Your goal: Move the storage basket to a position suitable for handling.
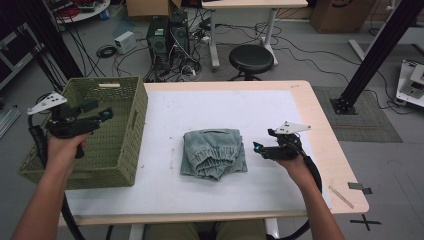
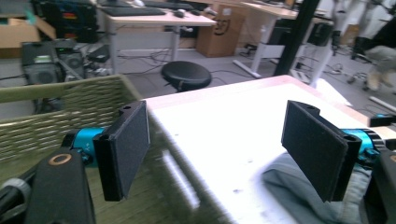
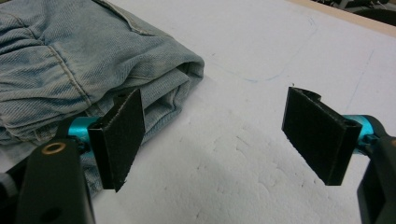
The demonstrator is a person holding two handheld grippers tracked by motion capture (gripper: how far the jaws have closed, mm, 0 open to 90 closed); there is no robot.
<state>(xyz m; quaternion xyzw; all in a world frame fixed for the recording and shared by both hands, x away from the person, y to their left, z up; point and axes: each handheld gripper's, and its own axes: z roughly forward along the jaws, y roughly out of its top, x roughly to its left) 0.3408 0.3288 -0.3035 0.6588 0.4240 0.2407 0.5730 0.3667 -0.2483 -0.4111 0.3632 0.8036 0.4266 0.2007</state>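
Observation:
A folded pair of light blue jeans (image 1: 214,153) lies in the middle of the white table top (image 1: 225,112). An olive green woven basket (image 1: 100,130) stands at the table's left edge. My left gripper (image 1: 102,116) hovers over the basket, held up in the air, jaws open and empty; in its own view (image 2: 217,154) the basket wall (image 2: 56,112) is at left and the jeans (image 2: 299,193) at lower right. My right gripper (image 1: 260,148) is just right of the jeans, low over the table, open and empty (image 3: 215,135), with the jeans' corner (image 3: 70,70) beside its left jaw.
A black stool (image 1: 251,58), computer towers (image 1: 167,37) and cables stand on the floor beyond the table's far edge. A black frame post (image 1: 372,52) rises at right. A wooden stick (image 1: 341,196) lies near the table's front right corner.

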